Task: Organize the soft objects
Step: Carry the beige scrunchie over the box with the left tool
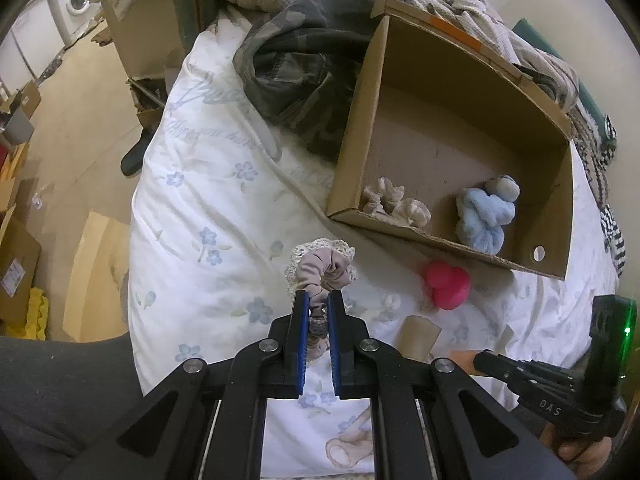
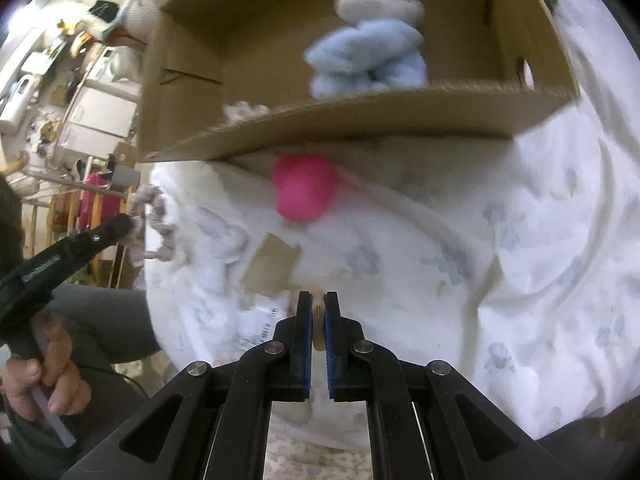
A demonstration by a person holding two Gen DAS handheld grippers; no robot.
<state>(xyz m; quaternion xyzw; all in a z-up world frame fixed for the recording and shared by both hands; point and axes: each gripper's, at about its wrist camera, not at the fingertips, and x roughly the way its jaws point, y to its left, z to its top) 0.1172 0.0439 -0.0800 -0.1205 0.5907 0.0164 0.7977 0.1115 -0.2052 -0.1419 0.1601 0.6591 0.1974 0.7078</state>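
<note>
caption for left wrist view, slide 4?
Left gripper clamps a mauve scrunchie over the bed, beside the cardboard box.

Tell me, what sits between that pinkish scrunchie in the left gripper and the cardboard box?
Only bare flowered bedsheet. In the left wrist view, nothing lies between the scrunchie and the box; the pink toy sits off to the right.

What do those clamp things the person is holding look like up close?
Each is a black plastic tool. The left gripper and right gripper have two straight fingers lined with blue ribbed pads, silver rivets on angled linkages, and white lettering along the side. A green light glows on the right one.
</note>
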